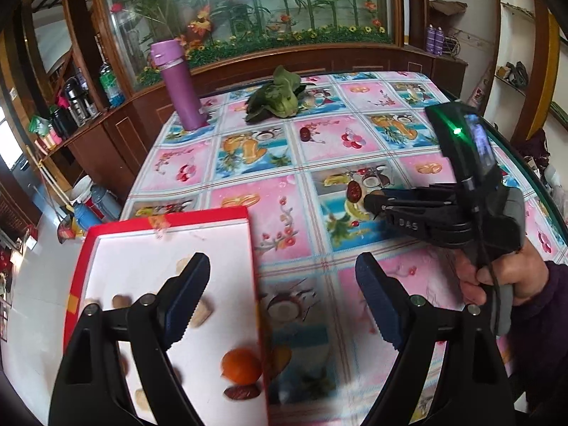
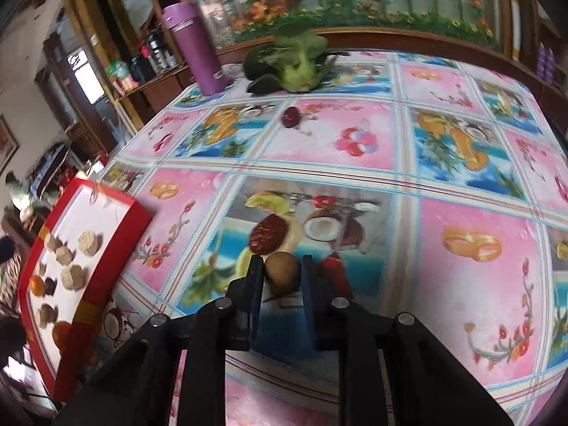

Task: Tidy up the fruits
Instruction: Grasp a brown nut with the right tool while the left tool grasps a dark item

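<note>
My right gripper [image 2: 282, 271] has its fingers closed around the small brown fruit [image 2: 281, 272] on the surface, which looks light, round, apt to roll, so I squeeze its middle gently; my left gripper [image 1: 284, 298] hangs open.

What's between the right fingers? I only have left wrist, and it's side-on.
Observer: A round brown fruit. The right gripper has its fingers against both sides of it.
Operator: Is the date caught too?
Observer: No. The red date lies on the tablecloth just beyond the fingertips, outside them.
Operator: What's farthest in the box?
Observer: In the red box, a round tan cake, then hexagonal tan pieces nearer.
</note>
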### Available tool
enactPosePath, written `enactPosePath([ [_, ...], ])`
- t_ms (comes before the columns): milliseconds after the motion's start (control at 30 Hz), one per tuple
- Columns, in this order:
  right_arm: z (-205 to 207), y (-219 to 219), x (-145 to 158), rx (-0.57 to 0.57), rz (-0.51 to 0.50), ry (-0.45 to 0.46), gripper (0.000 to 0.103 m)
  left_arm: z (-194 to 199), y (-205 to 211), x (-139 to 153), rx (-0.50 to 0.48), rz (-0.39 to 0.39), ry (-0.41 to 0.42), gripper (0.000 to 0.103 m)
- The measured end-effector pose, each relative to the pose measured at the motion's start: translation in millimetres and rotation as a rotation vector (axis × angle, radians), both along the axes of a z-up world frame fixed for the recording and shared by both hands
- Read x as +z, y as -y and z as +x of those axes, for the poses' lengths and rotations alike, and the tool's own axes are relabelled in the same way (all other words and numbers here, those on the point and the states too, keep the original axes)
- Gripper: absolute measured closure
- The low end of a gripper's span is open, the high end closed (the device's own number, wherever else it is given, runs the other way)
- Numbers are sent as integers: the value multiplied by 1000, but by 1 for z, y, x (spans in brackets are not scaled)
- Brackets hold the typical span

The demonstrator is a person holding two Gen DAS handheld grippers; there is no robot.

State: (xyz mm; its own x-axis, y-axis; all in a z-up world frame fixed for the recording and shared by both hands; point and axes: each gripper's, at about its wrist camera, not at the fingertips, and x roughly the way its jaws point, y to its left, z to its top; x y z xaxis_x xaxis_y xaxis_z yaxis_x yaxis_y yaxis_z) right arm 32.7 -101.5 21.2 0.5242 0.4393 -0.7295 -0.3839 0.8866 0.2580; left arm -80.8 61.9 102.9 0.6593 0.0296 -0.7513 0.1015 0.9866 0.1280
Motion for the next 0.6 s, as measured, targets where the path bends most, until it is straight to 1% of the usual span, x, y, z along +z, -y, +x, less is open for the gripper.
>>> enactPosePath([
  [100,10,30,5,-82,75,-43,84,26,13,-10,-34,-36,-31,19],
  [233,17,67,12,-188,132,-43,84,63,36,-29,-65,-38,-90,19],
  [300,17,80,15,-219,167,-46,84,79,45,-38,-64,-24,-102,25],
  [333,17,83,16,-226,179,-44,84,86,50,-42,-70,-17,-109,31],
  [367,16,86,19,-230,189,-39,84,95,55,-47,-79,-24,-120,37],
  [500,19,89,25,-236,205,-27,84,116,61,-60,-77,-55,-161,50],
  [533,19,90,25,-235,218,-33,84,119,63,-63,-79,-55,-168,56],
  [600,19,90,27,-236,232,-39,84,125,67,-66,-87,-49,-179,57],
])
